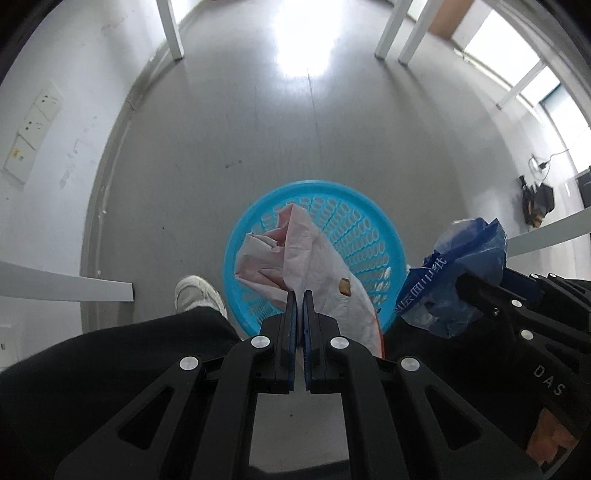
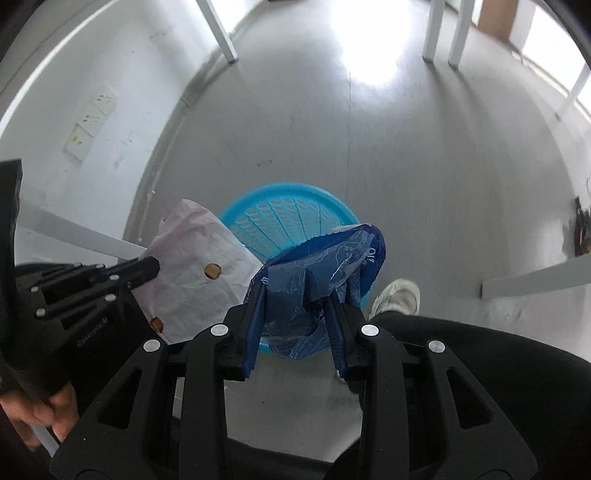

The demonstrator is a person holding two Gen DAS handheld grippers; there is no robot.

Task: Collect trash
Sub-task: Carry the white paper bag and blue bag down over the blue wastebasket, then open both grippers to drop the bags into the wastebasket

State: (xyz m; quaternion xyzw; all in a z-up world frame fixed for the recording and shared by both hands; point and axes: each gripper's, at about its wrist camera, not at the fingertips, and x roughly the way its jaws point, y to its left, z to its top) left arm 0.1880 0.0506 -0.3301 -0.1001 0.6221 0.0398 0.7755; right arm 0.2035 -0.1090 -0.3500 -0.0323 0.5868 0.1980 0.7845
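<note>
A round blue plastic basket (image 1: 369,236) stands on the grey floor below both grippers; it also shows in the right wrist view (image 2: 280,214). My left gripper (image 1: 300,295) is shut on a crumpled white and pink paper bag (image 1: 295,251), held over the basket; the bag also shows in the right wrist view (image 2: 199,254). My right gripper (image 2: 295,295) is shut on a crumpled blue plastic wrapper (image 2: 325,266), held over the basket's near rim; the wrapper also shows in the left wrist view (image 1: 461,266).
White table legs (image 1: 173,33) stand at the back and white bars (image 1: 66,286) run at both sides. The person's white shoe (image 1: 197,293) and black trousers are next to the basket. A dark bag (image 1: 537,203) lies at the far right.
</note>
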